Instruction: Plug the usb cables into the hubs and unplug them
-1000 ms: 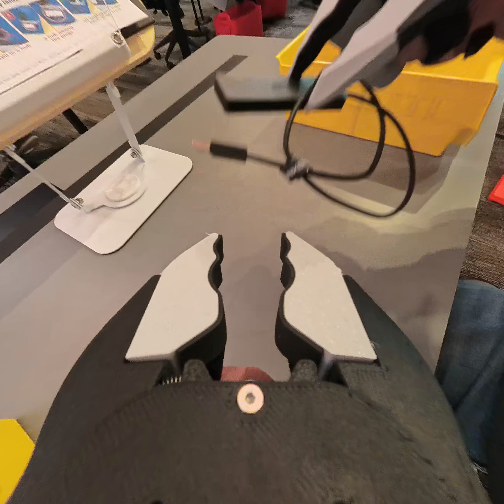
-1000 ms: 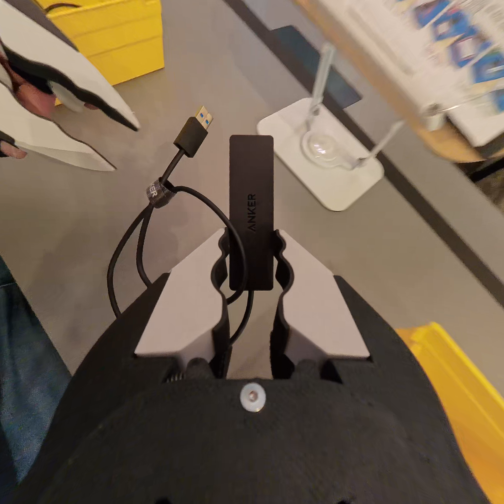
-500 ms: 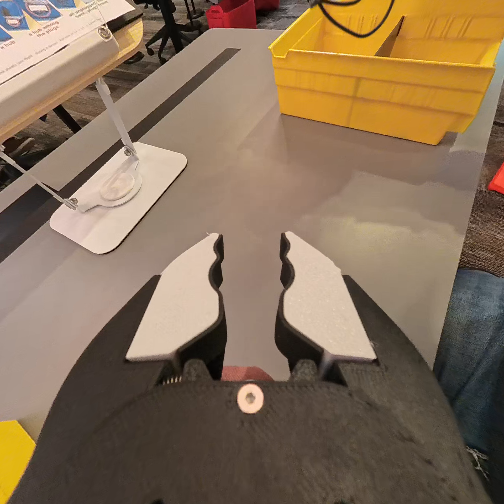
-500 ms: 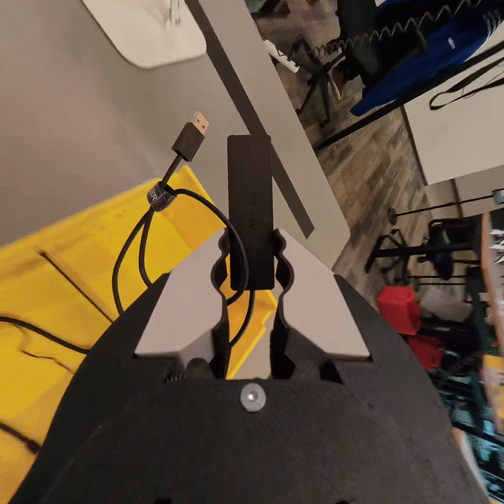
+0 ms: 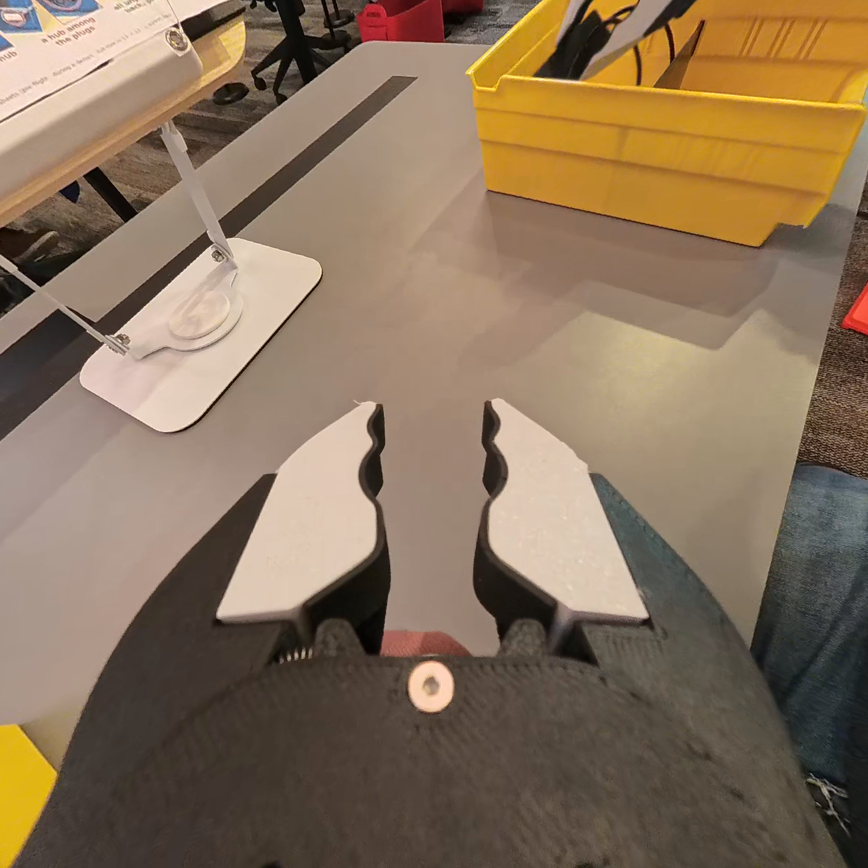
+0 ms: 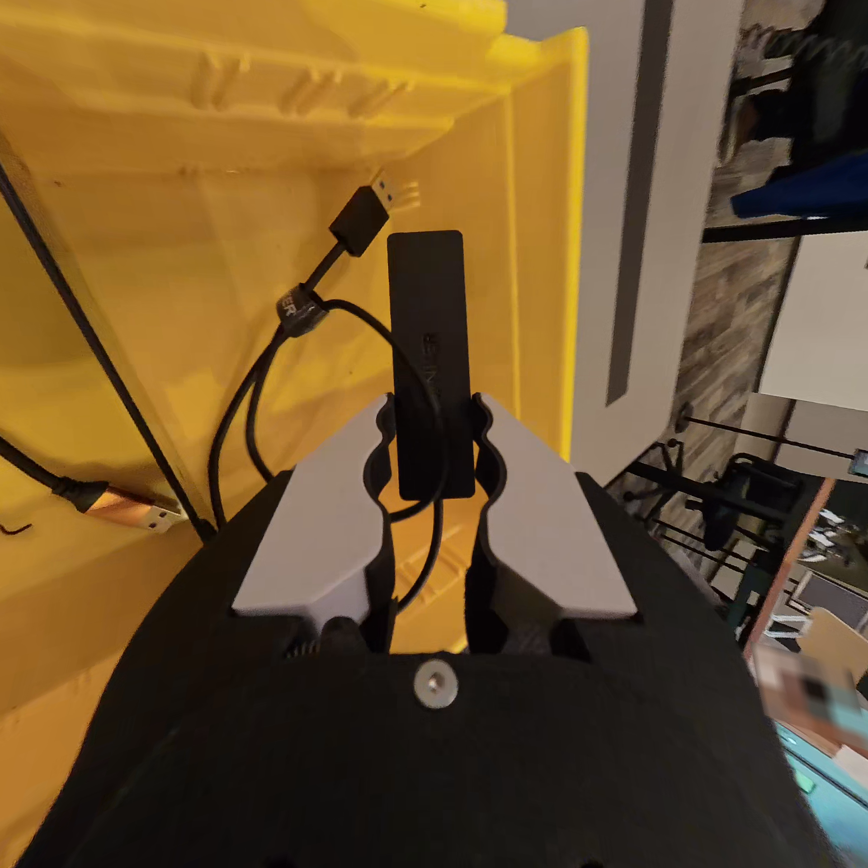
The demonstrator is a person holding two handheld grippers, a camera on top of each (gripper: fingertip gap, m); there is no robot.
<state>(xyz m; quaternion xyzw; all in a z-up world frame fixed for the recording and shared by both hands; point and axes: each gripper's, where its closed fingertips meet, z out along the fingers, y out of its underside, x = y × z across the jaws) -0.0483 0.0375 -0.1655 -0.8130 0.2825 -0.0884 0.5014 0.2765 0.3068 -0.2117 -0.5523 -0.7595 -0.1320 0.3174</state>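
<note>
My right gripper (image 6: 432,404) is shut on a black USB hub (image 6: 426,300) and holds it inside the yellow bin (image 6: 188,235). The hub's own black cable (image 6: 244,404) is looped and tied, with its plug (image 6: 361,218) beside the hub. A gold-tipped USB plug (image 6: 127,509) on a black cable lies in the bin at the left. My left gripper (image 5: 433,411) is open and empty, low over the grey table (image 5: 469,291). In the left wrist view the right gripper (image 5: 606,33) reaches into the yellow bin (image 5: 657,155) at the far right.
A white stand base (image 5: 197,329) stands on the table at the left and holds up an instruction sheet (image 5: 70,51). A person's jeans-clad leg (image 5: 826,587) is at the table's right edge. A yellow piece (image 5: 19,798) shows at the lower left. There is about 45 cm between the tips of the two grippers. The gold-tipped USB plug (image 6: 127,509) lies some 12 cm from my right tips, 45 cm from my left tips.
My right gripper has carried the hub from above the table over to the yellow bin and down into it. My left gripper has stayed open in nearly the same place.
</note>
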